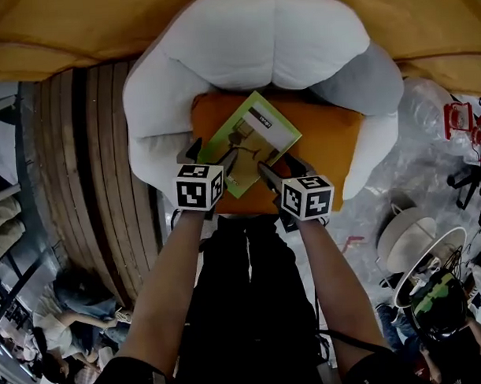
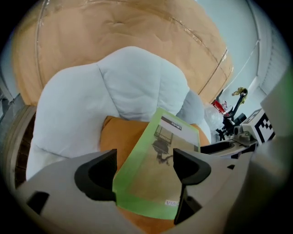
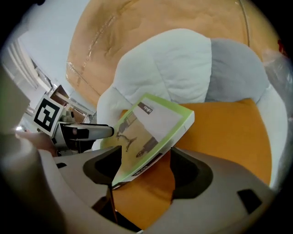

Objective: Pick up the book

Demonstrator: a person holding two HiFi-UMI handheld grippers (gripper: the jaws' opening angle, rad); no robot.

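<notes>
- A green-bordered book [image 1: 250, 138] lies askew on the orange seat cushion [image 1: 329, 137], left of its middle, one corner near the cushion's front edge.
- The left gripper [image 1: 210, 155] is at the book's near-left edge and the right gripper [image 1: 281, 170] at its near-right edge, both with jaws apart.
- White padding [image 1: 259, 37] wraps the cushion's back and sides.
- Wooden slats [image 1: 74, 154] lie to the left, clear plastic sheeting [image 1: 429, 165] to the right.

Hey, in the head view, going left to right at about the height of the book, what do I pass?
From the left: wooden slats → white cushion → left gripper → green book → right gripper → orange seat pad → clear plastic sheet.
</notes>
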